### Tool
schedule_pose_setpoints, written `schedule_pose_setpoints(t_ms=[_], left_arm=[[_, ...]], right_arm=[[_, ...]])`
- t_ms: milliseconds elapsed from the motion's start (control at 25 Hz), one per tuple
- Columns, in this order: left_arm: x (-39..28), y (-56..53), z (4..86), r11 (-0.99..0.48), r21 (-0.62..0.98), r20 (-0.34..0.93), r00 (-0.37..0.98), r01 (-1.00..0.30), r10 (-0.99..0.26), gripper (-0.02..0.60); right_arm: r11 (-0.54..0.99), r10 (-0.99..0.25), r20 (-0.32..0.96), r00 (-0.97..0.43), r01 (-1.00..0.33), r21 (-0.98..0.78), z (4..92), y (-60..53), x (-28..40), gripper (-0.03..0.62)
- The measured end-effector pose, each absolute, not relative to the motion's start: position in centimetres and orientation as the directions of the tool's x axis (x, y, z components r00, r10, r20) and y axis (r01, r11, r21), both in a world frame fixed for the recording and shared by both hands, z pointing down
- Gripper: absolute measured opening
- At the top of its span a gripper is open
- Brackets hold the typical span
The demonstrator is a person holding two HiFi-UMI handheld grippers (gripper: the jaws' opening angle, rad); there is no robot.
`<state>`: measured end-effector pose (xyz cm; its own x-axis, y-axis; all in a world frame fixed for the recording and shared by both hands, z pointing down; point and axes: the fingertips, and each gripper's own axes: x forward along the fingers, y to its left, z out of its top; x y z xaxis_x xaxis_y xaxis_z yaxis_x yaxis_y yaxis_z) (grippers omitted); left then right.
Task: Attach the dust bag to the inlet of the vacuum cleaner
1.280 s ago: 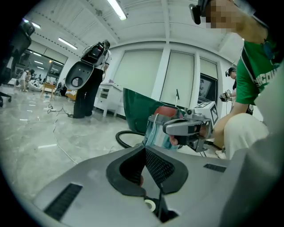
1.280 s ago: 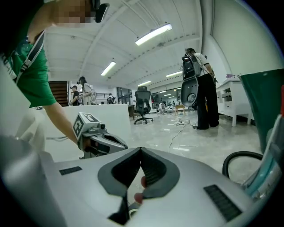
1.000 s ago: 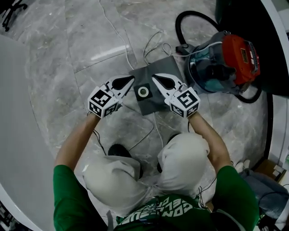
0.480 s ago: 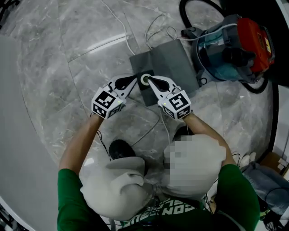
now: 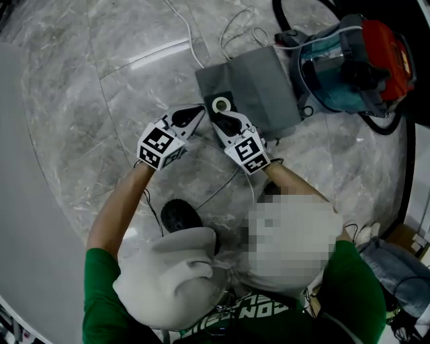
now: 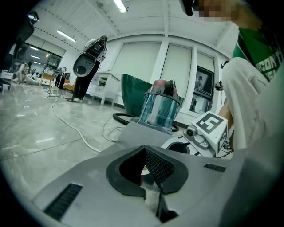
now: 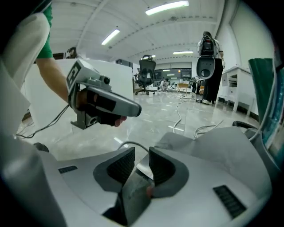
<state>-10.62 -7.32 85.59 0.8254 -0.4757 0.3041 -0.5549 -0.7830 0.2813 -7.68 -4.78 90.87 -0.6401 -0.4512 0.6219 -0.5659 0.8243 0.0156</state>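
The grey dust bag point(image 5: 252, 84) lies flat on the marble floor, its dark collar with a white ring point(image 5: 221, 105) at the near end. The vacuum cleaner point(image 5: 356, 60), teal drum with a red top, stands just right of it. My left gripper point(image 5: 200, 111) is at the collar's left edge with its jaws together on that edge point(image 6: 143, 150). My right gripper point(image 5: 218, 121) is at the collar's near edge; its jaws have just been opening, and its pads point(image 7: 141, 155) stand apart with the collar's corner between them, not pressed. The bag point(image 7: 213, 146) spreads beyond.
A white cable point(image 5: 181, 23) loops over the floor behind the bag. The black hose point(image 5: 285, 10) curls by the vacuum. My dark shoe point(image 5: 176, 215) is close under the grippers. A white curved wall point(image 5: 33, 201) bounds the left.
Both grippers have come down with the bag, which now lies on the floor nearer the vacuum. The right jaws have parted from the collar.
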Motion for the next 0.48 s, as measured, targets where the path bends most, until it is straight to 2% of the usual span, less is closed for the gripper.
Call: schedule_pose_setpoints(t_ms=[200, 480], left_arm=[[-11.0, -6.9, 85.9, -0.777, 0.292, 0.313, 0.823, -0.558, -0.474, 0.002], [-10.8, -6.5, 86.3, -0.781, 0.284, 0.327, 0.822, -0.556, -0.466, 0.002]], right_arm=[[0.839, -0.462, 0.692, -0.555, -0.527, 0.137, 93.8, -4.0, -8.3, 0.107], [0.786, -0.536, 0.739, -0.408, -0.561, 0.260, 96.2, -5.1, -7.7, 0.109]])
